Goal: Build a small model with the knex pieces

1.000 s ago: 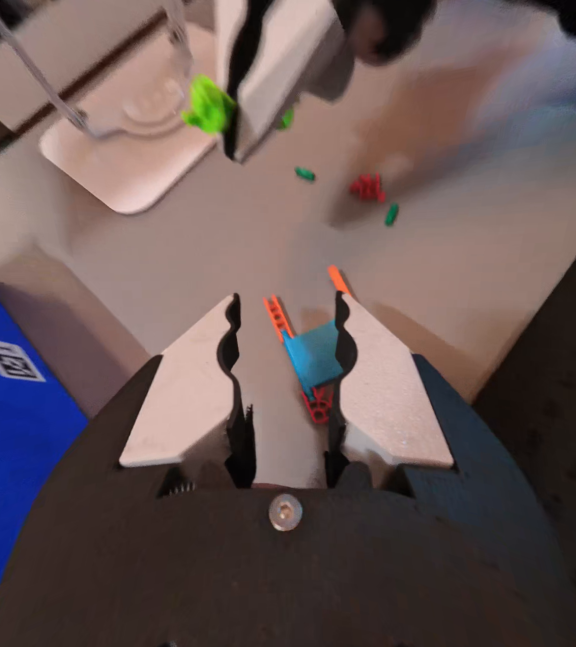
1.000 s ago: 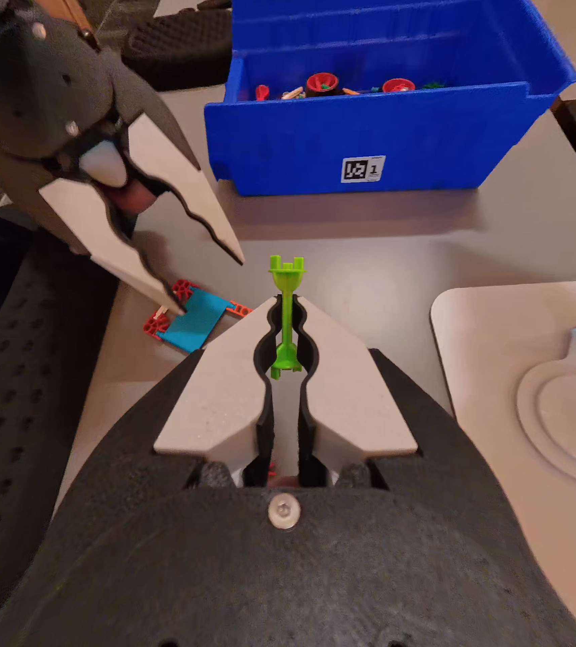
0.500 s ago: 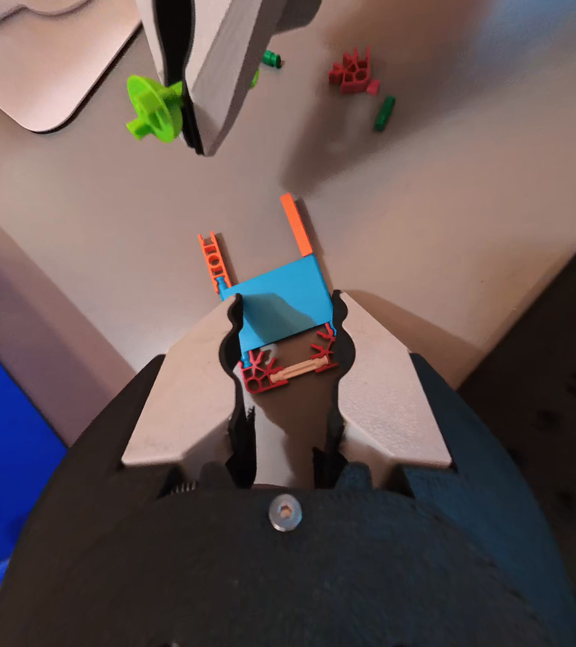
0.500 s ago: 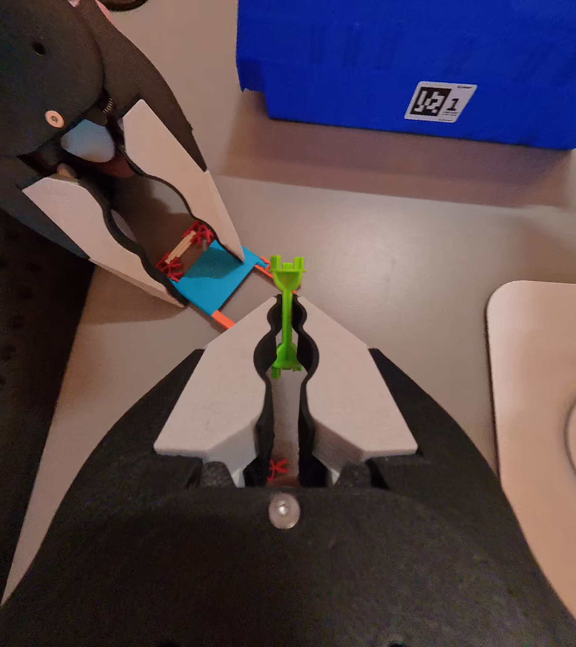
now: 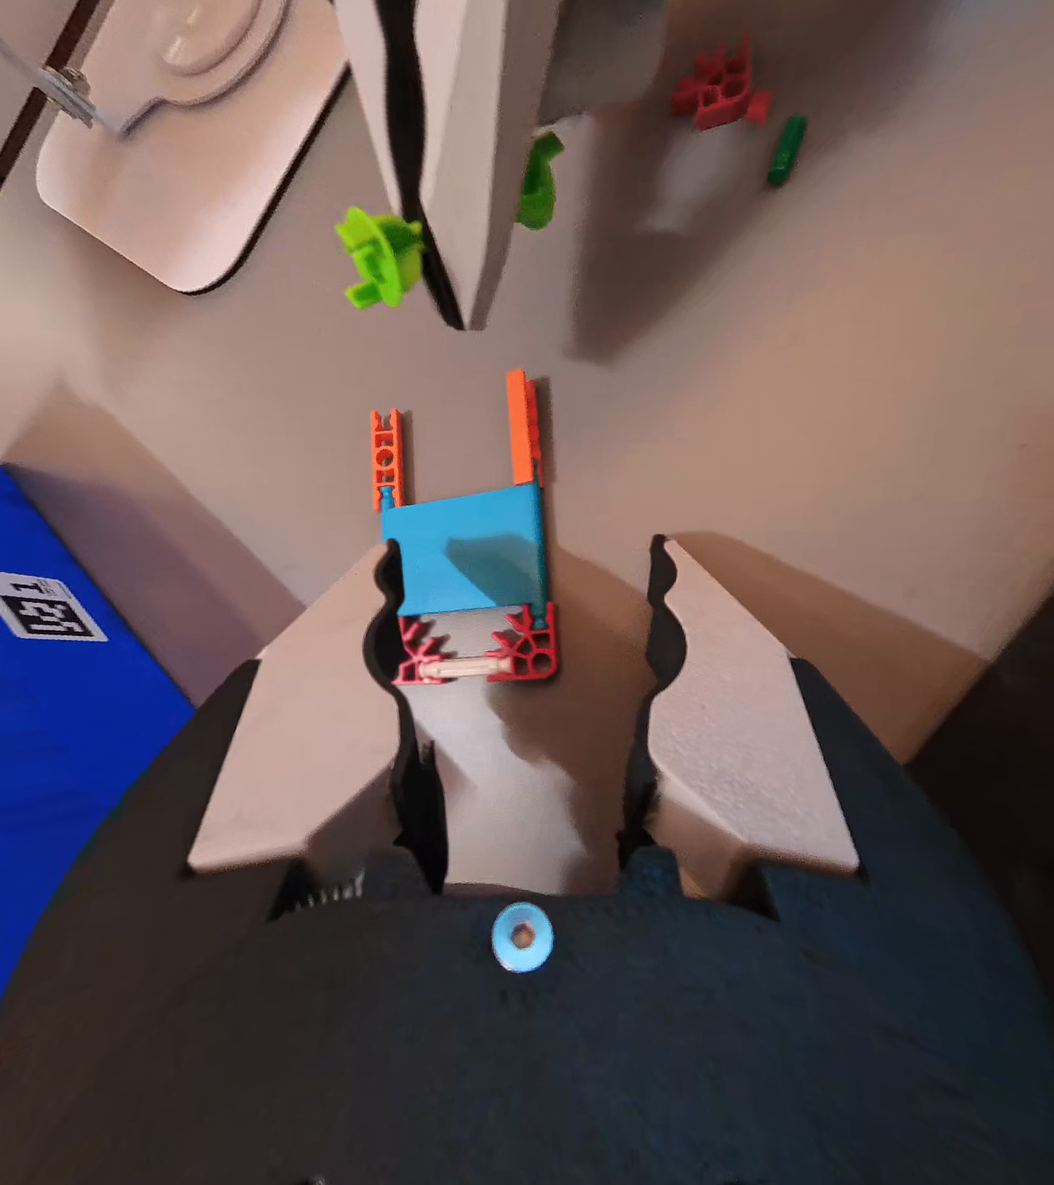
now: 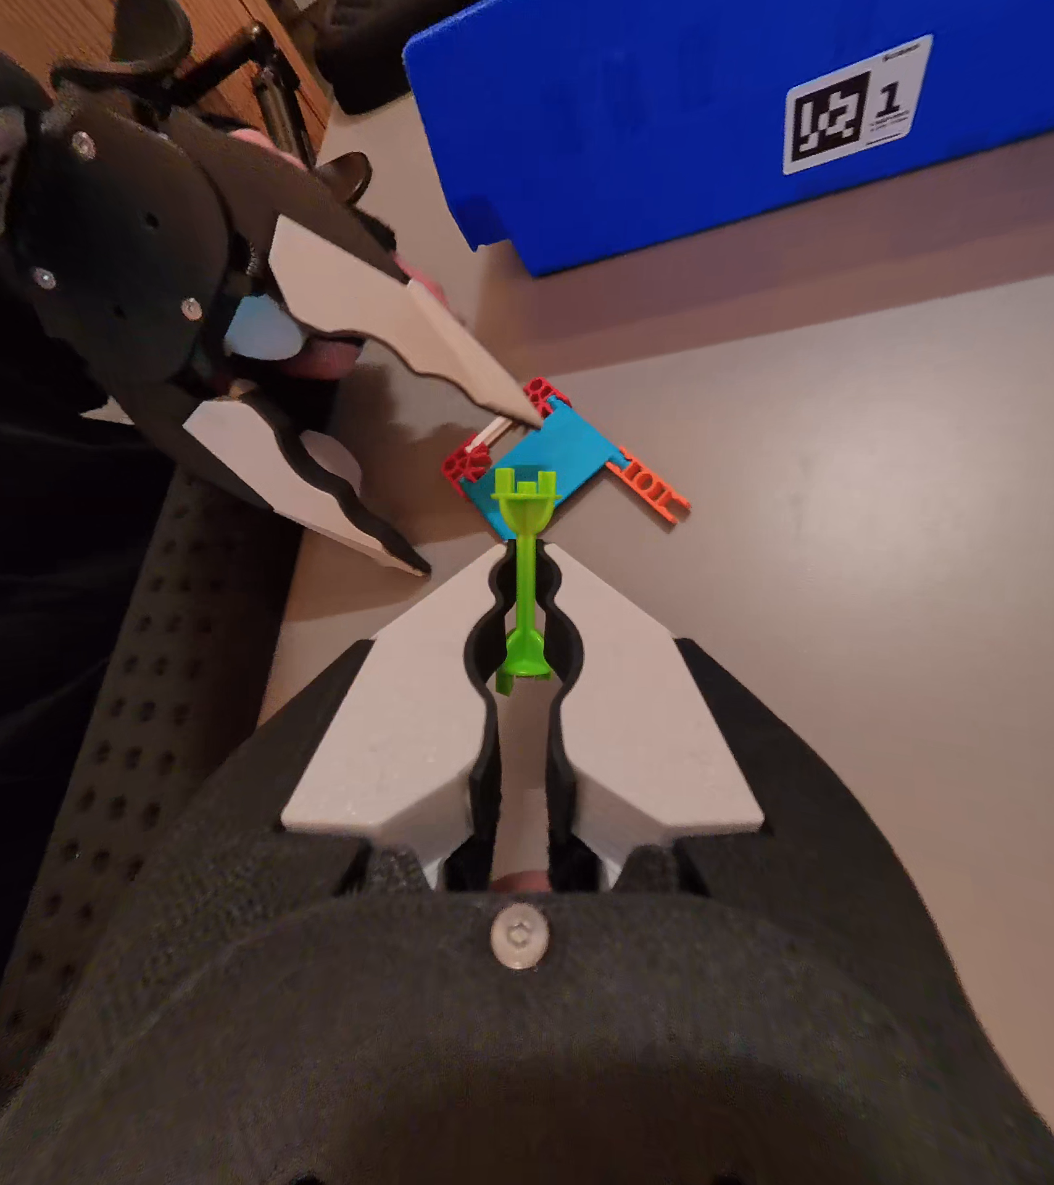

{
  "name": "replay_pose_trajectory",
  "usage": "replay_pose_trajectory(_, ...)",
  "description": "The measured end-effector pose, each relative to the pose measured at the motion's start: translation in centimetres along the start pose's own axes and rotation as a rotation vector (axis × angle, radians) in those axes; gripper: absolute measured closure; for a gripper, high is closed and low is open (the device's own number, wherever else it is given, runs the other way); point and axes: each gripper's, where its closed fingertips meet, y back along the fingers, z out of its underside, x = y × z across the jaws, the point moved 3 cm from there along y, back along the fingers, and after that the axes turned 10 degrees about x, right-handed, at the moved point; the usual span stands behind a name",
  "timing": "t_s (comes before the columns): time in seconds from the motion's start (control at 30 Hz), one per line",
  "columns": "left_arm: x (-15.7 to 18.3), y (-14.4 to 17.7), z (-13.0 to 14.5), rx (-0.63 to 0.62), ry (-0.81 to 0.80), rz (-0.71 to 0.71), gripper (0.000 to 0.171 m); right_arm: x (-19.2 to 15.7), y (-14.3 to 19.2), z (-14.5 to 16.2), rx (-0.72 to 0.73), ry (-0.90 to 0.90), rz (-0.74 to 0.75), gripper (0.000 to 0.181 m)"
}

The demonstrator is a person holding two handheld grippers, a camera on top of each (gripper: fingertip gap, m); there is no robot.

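A small assembly lies flat on the table: a blue panel (image 5: 467,551) with red connectors (image 5: 531,647) at its near end and two orange pieces (image 5: 386,458) at its far end. My left gripper (image 5: 524,545) is open around it, the left finger at the panel's left edge, the right finger apart from it. My right gripper (image 6: 524,548) is shut on a light green flanged rod (image 6: 524,577) and holds its front flange just over the blue panel (image 6: 569,442). The left gripper (image 6: 479,494) also shows there, jaws wide. The green rod (image 5: 377,256) shows beyond the assembly.
A blue bin (image 6: 704,128) with a tag stands behind the assembly, and also shows in the left wrist view (image 5: 31,705). A white stand base (image 5: 178,160), a red connector (image 5: 720,90) and a dark green peg (image 5: 787,151) lie farther off. A dark perforated mat (image 6: 127,705) borders the table edge. Left tips to right tips: about 6 centimeters. Left tips and right tips are each some 12 centimeters from the dark green peg (image 5: 787,151).
My left gripper has opened wider around the assembly. My right gripper has brought the green rod closer, over the blue panel.
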Motion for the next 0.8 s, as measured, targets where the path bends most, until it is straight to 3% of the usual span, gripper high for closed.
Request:
replay_pose_trajectory(0.07,-0.8,0.2,-1.5,0.092,0.004,-0.040,0.101,-0.4,-0.1,0.0,-0.001,0.007,-0.021,0.179)
replay_pose_trajectory(0.17,-2.0,0.8,-4.4,0.252,0.022,-0.103,0.126,-1.0,-0.3,0.4,-0.052,0.095,-0.014,0.179)
replay_pose_trajectory(0.37,-1.2,0.7,-5.8,0.341,0.000,0.007,0.157,-2.3,-0.6,0.3,-0.117,0.333,0.052,0.179)
replay_pose_trajectory(0.5,-1.1,0.9,-5.7,0.368,0.007,0.018,0.157,-2.5,-0.6,0.3,-0.133,0.385,0.068,0.179)
replay_pose_trajectory(0.6,-1.7,0.5,-5.1,0.331,0.036,-0.018,0.157,-1.6,-0.6,-0.3,-0.125,0.472,0.172,0.172)
replay_pose_trajectory(0.67,-2.2,0.4,-4.9,0.331,0.106,-0.012,0.157,-1.4,-0.3,-0.8,-0.119,0.544,0.222,0.168)
replay_pose_trajectory(0.8,-3.1,0.7,-4.9,0.352,0.257,0.033,0.158,-1.7,-0.4,-1.5,-0.107,0.646,0.260,0.178)
